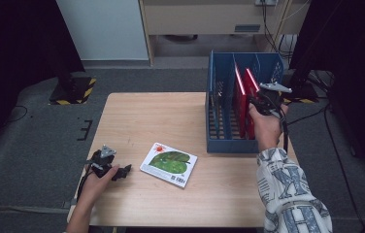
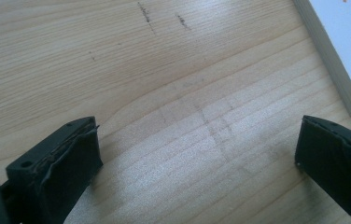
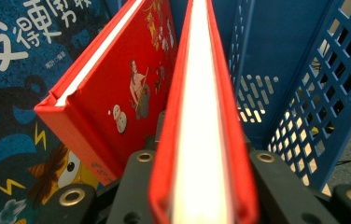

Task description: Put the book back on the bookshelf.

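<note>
While upright in the blue rack (image 1: 219,145), red book (image 3: 201,116) pinched between right gripper (image 3: 201,186) fingers; left gripper (image 2: 197,158) fingers spread.

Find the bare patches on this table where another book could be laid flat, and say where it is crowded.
Bare wood runs along the table's far left, behind the green book and left of the blue rack. The near edge right of the green book is also free. The rack is crowded: red books, right gripper.
</note>
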`<move>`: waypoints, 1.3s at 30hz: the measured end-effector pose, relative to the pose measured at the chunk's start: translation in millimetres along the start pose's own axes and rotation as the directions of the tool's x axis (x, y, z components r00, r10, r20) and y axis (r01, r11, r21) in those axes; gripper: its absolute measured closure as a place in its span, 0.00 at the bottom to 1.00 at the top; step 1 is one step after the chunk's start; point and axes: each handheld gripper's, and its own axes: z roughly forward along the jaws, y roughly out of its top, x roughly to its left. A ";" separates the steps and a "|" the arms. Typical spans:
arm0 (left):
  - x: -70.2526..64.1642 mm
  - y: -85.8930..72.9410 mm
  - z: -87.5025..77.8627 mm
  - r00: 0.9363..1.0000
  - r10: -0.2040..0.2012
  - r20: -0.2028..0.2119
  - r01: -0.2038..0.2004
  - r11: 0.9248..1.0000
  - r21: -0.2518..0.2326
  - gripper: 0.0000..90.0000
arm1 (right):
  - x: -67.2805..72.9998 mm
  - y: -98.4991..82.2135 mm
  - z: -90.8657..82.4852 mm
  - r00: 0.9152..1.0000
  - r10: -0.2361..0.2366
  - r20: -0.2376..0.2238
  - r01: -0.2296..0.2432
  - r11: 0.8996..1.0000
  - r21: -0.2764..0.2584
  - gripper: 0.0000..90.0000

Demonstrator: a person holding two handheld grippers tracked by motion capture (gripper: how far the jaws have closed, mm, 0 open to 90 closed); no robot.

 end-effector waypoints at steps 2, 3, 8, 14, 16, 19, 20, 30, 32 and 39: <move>0.0 0.0 0.0 1.000 0.000 0.000 0.000 1.000 0.000 0.00 | -0.7 0.0 -1.4 1.000 -0.001 -0.001 0.001 1.000 0.004 0.82; 0.0 0.0 0.0 1.000 0.000 0.000 0.000 1.000 0.000 0.00 | -1.1 -0.1 -1.9 1.000 -0.001 -0.002 0.001 1.000 0.005 0.82; 0.0 0.0 0.0 1.000 0.000 0.000 0.000 1.000 0.000 0.00 | -2.8 0.5 -4.6 1.000 0.006 -0.004 -0.006 1.000 0.000 0.80; 0.0 0.0 0.0 1.000 0.000 0.000 0.000 1.000 0.000 0.00 | -3.8 1.6 -9.0 1.000 0.002 -0.009 -0.002 1.000 -0.003 0.80; 0.0 0.1 0.0 1.000 0.000 0.000 0.000 1.000 0.000 0.00 | -3.6 2.8 -10.1 1.000 -0.001 -0.009 0.001 1.000 -0.005 0.80; 0.0 0.1 0.0 1.000 0.000 0.000 0.000 1.000 0.000 0.00 | -3.4 5.4 -11.9 1.000 -0.002 -0.014 0.002 1.000 -0.011 0.79; 0.0 0.1 0.0 1.000 0.000 0.000 0.000 1.000 0.000 0.00 | -3.0 6.9 -12.8 1.000 -0.006 -0.015 0.006 1.000 -0.015 0.78; -0.1 0.1 0.1 1.000 0.000 0.000 0.000 1.000 0.000 0.00 | 0.9 20.0 -14.5 0.998 -0.055 -0.013 0.055 0.998 0.004 0.81; -0.1 0.1 0.1 1.000 0.000 0.000 0.000 1.000 0.001 0.00 | 0.2 20.6 -13.9 0.999 -0.053 -0.008 0.054 0.999 0.011 0.81; -0.2 0.2 0.1 1.000 0.000 0.000 0.000 1.000 0.000 0.00 | 0.4 22.9 -12.2 0.999 -0.051 -0.005 0.052 0.998 0.039 0.82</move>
